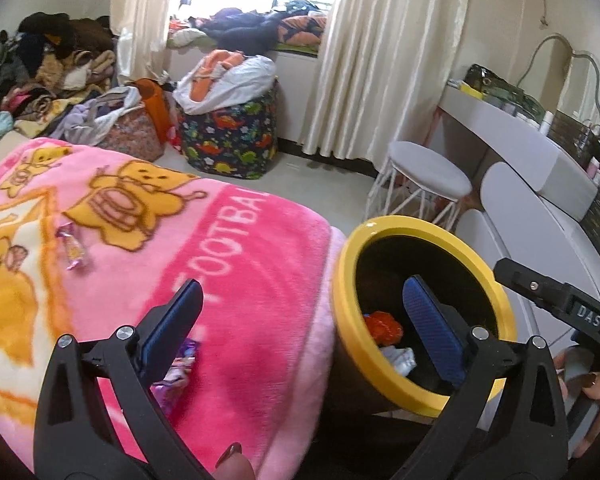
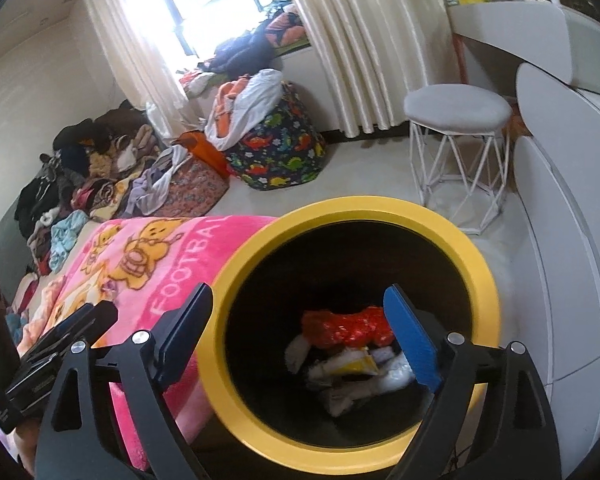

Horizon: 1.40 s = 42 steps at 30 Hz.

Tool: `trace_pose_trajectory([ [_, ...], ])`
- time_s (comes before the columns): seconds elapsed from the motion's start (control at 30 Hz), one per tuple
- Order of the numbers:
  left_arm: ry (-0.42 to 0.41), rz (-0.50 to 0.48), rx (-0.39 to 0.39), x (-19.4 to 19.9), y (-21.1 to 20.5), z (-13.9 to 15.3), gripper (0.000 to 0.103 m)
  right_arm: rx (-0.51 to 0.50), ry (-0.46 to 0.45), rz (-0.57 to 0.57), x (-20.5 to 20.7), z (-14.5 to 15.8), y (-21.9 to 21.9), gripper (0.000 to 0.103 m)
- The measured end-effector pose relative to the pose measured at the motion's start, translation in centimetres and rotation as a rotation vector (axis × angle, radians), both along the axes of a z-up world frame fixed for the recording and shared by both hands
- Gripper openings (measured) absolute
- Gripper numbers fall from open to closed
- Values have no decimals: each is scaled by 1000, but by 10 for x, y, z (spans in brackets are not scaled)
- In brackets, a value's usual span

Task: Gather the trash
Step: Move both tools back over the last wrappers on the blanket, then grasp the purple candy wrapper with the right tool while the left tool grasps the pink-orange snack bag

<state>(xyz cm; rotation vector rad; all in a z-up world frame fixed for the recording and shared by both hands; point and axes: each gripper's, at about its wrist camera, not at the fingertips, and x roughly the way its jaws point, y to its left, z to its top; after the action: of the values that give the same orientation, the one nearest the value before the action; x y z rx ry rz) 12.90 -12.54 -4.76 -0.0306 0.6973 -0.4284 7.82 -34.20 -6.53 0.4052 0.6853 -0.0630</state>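
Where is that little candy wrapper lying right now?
In the left camera's view, the candy wrapper lies on the pink blanket, left of the yellow-rimmed bin, beside the printed bears.

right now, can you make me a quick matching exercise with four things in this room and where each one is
Things:
1. candy wrapper
2. red wrapper
3. round stool
4. dinosaur-print bag

Places:
A. on the floor below the window
B. inside the yellow-rimmed trash bin
C. lying on the pink blanket
D. beside the white dresser

Pairs: 1-C, 2-B, 3-D, 4-A
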Motion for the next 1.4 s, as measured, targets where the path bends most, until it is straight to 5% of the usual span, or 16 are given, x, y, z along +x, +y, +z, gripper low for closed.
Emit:
trace_pose_trajectory([
  [0.53,-13,166,-12,13,81,0,92,-8,-17,179,12,4,77,85],
  [1.4,72,348,-73,49,180,-26,92,20,130,428,44,-31,208,85],
])
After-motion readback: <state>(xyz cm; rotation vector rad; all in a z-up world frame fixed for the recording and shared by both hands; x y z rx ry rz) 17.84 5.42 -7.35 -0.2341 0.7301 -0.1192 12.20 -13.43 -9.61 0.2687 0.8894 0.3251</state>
